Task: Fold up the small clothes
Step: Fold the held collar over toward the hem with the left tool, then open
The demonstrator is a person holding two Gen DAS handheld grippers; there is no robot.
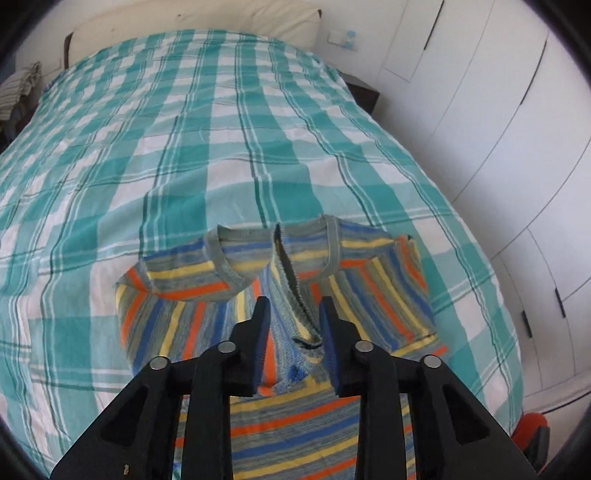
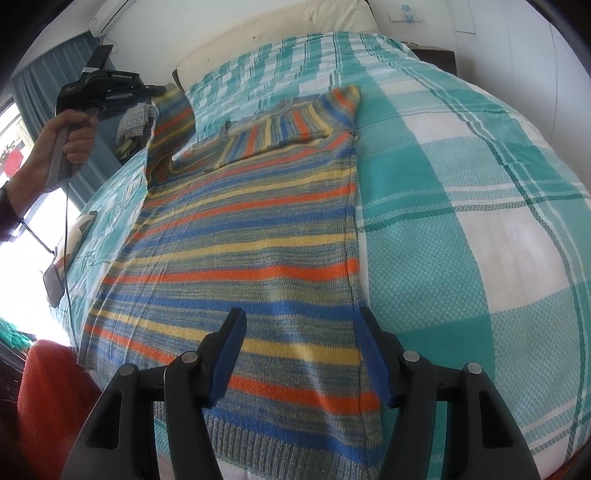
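Note:
A striped knit sweater (image 2: pixel 243 236) in orange, blue, yellow and grey lies flat on the bed, with one sleeve folded across its chest. My left gripper (image 1: pixel 295 314) holds a lifted fold of the other sleeve (image 1: pixel 295 295) between its blue pads, above the neckline (image 1: pixel 236 266). In the right wrist view the left gripper (image 2: pixel 99 88) is raised at the far left with the sleeve (image 2: pixel 173 125) hanging from it. My right gripper (image 2: pixel 299 328) is open and empty, low over the sweater's hem near its right side seam.
The bed has a teal and white checked cover (image 2: pixel 461 206). A cream headboard (image 1: pixel 207 18) stands at the far end. White wardrobe doors (image 1: pixel 498 110) run along the right. A red cushioned thing (image 2: pixel 51 387) sits at the bed's near left corner.

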